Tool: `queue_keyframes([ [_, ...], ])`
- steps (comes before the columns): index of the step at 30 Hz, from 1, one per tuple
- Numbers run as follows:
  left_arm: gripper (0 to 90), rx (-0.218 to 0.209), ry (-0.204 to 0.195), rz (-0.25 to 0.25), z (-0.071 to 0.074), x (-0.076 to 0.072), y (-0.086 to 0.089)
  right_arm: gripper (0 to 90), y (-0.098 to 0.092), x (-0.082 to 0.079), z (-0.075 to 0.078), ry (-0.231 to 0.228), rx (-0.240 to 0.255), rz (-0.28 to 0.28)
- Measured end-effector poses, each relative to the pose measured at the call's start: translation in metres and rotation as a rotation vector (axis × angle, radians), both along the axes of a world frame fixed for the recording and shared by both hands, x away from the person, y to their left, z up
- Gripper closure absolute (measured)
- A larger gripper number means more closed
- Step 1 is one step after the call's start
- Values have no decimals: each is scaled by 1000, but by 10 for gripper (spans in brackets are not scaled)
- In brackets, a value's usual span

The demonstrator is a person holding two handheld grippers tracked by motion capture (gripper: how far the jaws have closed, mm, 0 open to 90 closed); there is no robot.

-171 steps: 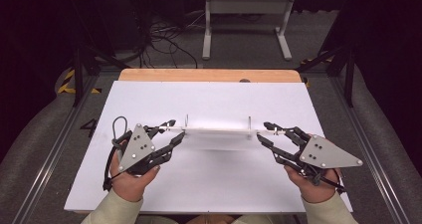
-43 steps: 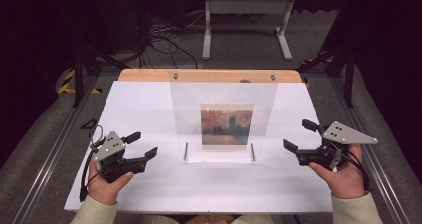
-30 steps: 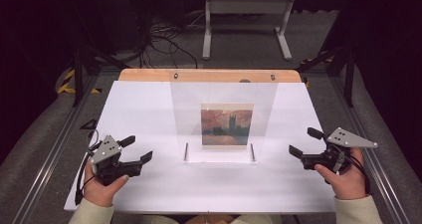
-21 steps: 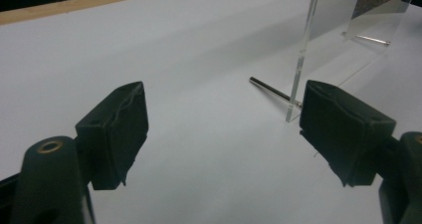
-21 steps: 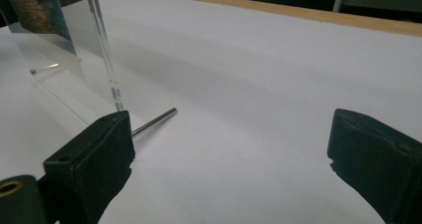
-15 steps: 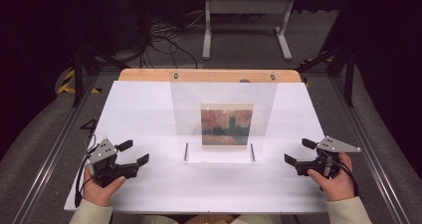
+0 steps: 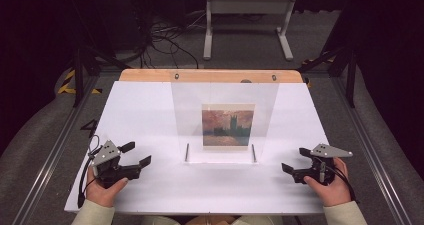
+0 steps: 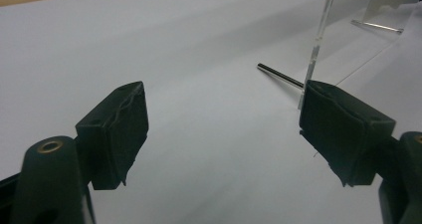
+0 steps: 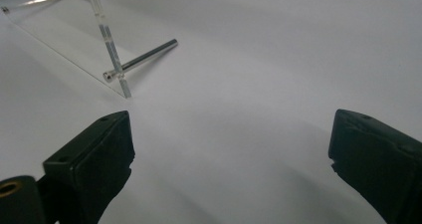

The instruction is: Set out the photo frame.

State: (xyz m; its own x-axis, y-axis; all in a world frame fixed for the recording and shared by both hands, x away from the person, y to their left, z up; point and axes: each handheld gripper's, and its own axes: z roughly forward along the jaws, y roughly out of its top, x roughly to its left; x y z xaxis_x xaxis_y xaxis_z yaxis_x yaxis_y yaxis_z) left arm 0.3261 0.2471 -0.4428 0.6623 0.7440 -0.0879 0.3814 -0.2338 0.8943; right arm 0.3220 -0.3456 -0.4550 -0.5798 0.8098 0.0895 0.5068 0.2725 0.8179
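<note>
Both claws released, resting on desk: clear picture stand stands between left claw and right claw, apparently untouched.

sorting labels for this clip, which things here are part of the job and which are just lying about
Part of the job:
clear acrylic frame, upright
picture inside it
metal pins at its foot
left hand-held gripper, open
right hand-held gripper, open

Lying about:
cables on the floor
white stand behind the table

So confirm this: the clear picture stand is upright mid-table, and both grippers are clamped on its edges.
Not clamped. The high view shows the left gripper and right gripper open and apart from the stand, one to each side of it. The stand is upright mid-table.
</note>
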Motion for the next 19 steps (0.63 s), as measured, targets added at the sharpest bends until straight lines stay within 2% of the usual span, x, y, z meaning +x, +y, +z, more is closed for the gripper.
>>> queue_keyframes([
  [6, 197, 4, 3, 2, -1, 0, 0, 36, 3, 1, -1, 7, -24, 19],
  [16, 198, 8, 10, 4, -2, 2, -2, 37, 3, 0, 0, -5, -22, 16],
  [19, 198, 26, 21, 7, -3, 4, -2, 43, 2, -3, 1, -10, -15, 8],
])
